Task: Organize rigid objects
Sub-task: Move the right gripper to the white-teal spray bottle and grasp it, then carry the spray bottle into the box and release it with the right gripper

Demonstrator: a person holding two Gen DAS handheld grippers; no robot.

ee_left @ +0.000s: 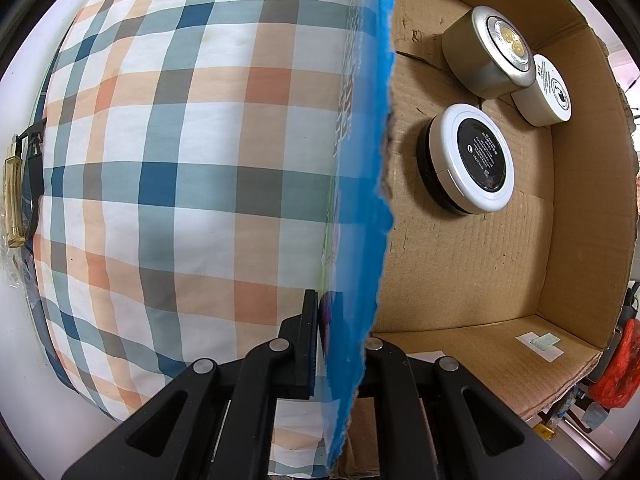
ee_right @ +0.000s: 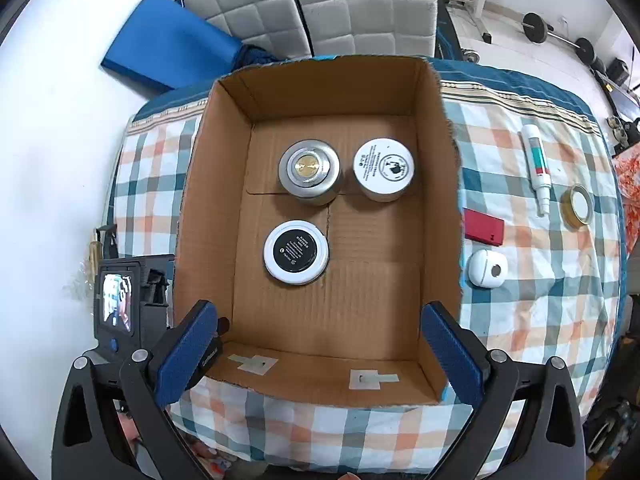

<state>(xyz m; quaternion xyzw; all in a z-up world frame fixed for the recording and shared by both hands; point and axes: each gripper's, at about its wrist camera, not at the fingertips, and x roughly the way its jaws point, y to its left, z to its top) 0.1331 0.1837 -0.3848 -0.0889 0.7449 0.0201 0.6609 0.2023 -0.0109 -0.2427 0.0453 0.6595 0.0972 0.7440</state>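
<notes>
Left gripper (ee_left: 340, 344) clamped on blue-faced wall of open brown cardboard box (ee_right: 440, 184), steadying it | right gripper (ee_right: 320, 356) gaping, empty, above box | inside: silver tin (ee_right: 309, 171), white jar (ee_right: 384, 169), black-topped white jar (ee_right: 296, 252), bare floor beside it | red block (ee_right: 483, 227), white round case (ee_right: 488, 269) wait just outside right wall on checked cloth (ee_right: 532, 280).

We note a table under a checked cloth (ee_right: 532, 280). Directly on it: an open cardboard box (ee_right: 208, 216) toward its left edge; right of the box, a red case (ee_right: 483, 227), white round case (ee_right: 487, 269), white tube (ee_right: 535, 164), gold-rimmed ring (ee_right: 577, 205).
</notes>
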